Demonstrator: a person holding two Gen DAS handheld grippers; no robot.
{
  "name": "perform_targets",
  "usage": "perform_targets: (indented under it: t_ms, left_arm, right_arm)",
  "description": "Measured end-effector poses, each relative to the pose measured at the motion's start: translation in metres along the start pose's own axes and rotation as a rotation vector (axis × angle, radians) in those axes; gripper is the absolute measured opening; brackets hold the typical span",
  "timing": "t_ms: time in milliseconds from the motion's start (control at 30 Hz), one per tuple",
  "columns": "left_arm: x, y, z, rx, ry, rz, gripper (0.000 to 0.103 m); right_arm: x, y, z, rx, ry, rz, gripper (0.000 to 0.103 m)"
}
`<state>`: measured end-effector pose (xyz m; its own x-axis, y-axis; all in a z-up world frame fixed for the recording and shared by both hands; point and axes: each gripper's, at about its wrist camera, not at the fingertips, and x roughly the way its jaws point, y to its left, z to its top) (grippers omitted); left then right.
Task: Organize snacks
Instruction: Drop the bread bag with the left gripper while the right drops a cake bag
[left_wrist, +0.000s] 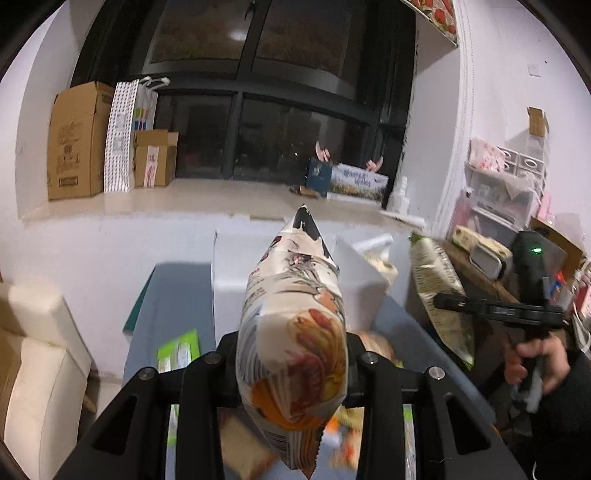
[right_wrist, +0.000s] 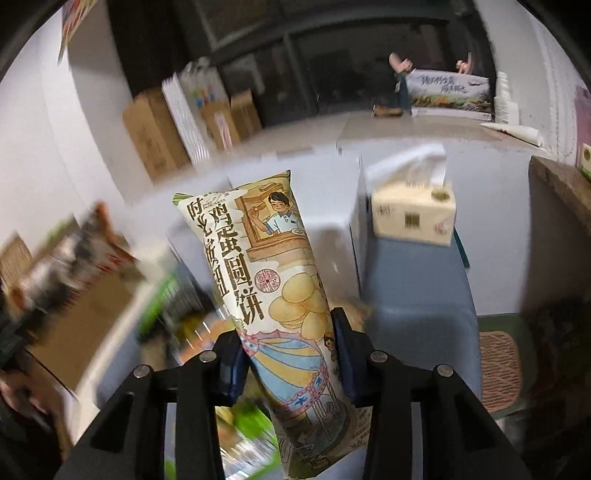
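Blur smears the lower left of the right wrist view, so the packets (right_wrist: 92, 251) there read only as streaks of green, red and brown, and the loose snacks (left_wrist: 343, 439) under the left gripper's frame are just as hard to name. The left gripper (left_wrist: 291, 354) is pinched on a cream snack bag (left_wrist: 295, 325), which fills the middle of its view and hides much of the table behind; the bag's lower seal is cut off by the fingers' frame. The right gripper (right_wrist: 291, 354) is clamped on a tall biscuit packet (right_wrist: 273, 280) printed with Chinese characters and round biscuits, standing tilted to the left, its bottom end running out of the picture. From the left wrist this same packet (left_wrist: 439, 295) hangs at the right, past the white box (left_wrist: 354, 280).

A white open box (right_wrist: 332, 229) sits on the blue table (right_wrist: 417, 295) (its inside is not visible from either camera). A tissue pack (right_wrist: 413, 214) rests on the table just beside the box, a tissue sticking out of its top.
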<state>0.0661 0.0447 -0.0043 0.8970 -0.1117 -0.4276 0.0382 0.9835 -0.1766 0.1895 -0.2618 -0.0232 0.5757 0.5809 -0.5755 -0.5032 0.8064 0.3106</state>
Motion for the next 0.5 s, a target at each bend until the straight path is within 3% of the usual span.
perform_targets:
  t_ms: [200,333,433,467,500]
  left_arm:
    - [0.091,0.013,0.065,-0.059,0.007,0.103,0.039]
    - [0.148,0.017,0.087,-0.039,0.031,0.178,0.039]
    - [0.18,0.026,0.092,-0.074,0.058,0.245,0.04]
    - [0.191,0.03,0.093,-0.097,0.067,0.273,0.042]
    - [0.197,0.035,0.093,-0.11,0.071,0.305,0.054]
  right_arm:
    - [0.039,-0.001,0.072,0.171,-0.029,-0.009,0.044]
    - [0.091,-0.016,0.113,0.308,0.035,-0.027,0.044]
    - [0.126,-0.021,0.134,0.325,0.072,-0.097,0.044]
    - [0.136,-0.024,0.137,0.334,0.082,-0.128,0.044]
    - [0.145,-0.027,0.14,0.35,0.095,-0.141,0.045]
